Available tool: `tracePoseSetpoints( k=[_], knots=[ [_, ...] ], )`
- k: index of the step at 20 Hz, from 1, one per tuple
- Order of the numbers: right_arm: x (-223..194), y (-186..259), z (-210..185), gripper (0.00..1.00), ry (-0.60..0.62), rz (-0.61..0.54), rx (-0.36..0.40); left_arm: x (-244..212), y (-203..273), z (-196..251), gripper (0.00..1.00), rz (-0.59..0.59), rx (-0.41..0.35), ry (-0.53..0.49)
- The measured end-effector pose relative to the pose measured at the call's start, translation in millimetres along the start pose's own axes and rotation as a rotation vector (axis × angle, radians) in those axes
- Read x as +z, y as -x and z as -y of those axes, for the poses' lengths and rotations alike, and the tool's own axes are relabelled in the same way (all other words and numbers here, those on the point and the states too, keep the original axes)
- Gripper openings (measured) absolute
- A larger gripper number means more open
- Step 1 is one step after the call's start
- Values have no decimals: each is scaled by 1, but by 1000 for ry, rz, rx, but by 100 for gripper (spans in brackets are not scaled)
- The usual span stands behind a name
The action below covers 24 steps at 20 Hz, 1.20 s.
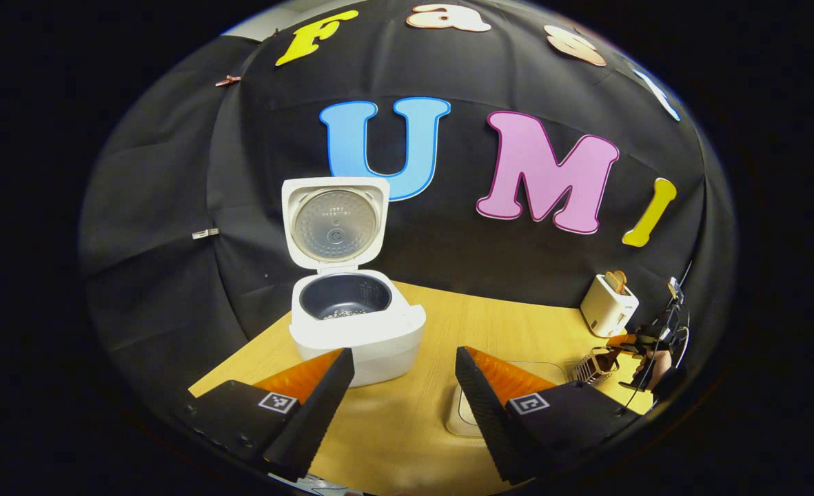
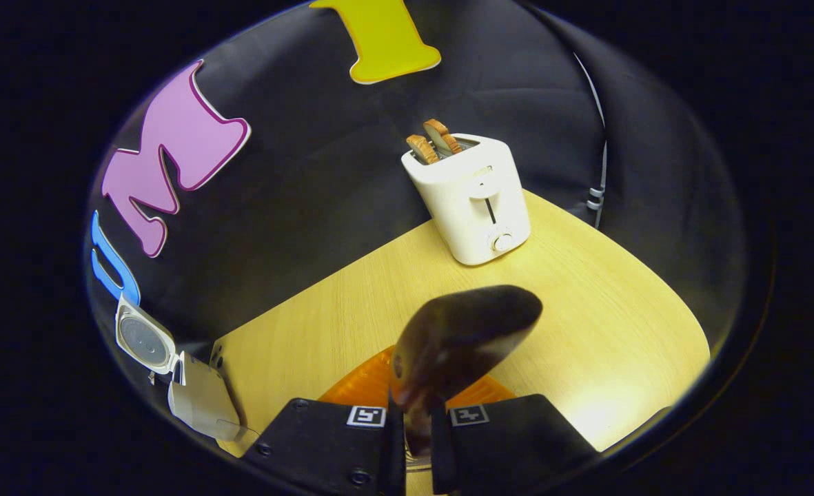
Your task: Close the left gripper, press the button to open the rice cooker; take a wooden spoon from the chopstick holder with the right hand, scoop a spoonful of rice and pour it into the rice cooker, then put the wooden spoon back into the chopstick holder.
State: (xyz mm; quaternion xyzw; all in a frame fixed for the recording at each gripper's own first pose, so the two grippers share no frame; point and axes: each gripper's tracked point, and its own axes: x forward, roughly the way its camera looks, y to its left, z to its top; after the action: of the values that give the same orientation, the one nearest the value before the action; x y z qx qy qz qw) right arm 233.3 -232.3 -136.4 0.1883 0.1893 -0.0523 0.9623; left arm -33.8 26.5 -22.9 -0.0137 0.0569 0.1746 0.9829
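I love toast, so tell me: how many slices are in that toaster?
2. Both slices stand side by side in the slots of the toaster, at the table's far edge.

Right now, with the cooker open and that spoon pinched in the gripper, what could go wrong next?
Three things, perhaps. The right gripper pinches the wooden spoon low on its handle, so the bowl might swing or slip. The rice cooker stands open with its lid upright; a careless reach could knock the lid or spill grains onto the table. On the way back, the spoon might catch the chopstick holder, which looks light enough to tip.
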Motion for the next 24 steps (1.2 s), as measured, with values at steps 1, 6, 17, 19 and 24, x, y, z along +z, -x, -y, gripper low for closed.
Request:
tracePoseSetpoints(
  k=[1, 6, 17, 19, 24],
  knots=[
    [6, 5, -4, 19, 3, 18, 8, 0, 0, 1, 96, 4, -8, -4],
    [40, 36, -25, 19, 68, 86, 7, 3, -3, 5, 96, 14, -59, 6],
    [16, 137, -166, 18, 151, 98, 184, -3, -14, -39, 96, 7, -143, 42],
    [-2, 143, -191, 19, 196, 109, 205, 4, -14, -50, 96, 30, -160, 3],
    [-62, 133, -224, 19, 327, 88, 194, 1, -21, -73, 96, 18, -233, -9]
  ],
)
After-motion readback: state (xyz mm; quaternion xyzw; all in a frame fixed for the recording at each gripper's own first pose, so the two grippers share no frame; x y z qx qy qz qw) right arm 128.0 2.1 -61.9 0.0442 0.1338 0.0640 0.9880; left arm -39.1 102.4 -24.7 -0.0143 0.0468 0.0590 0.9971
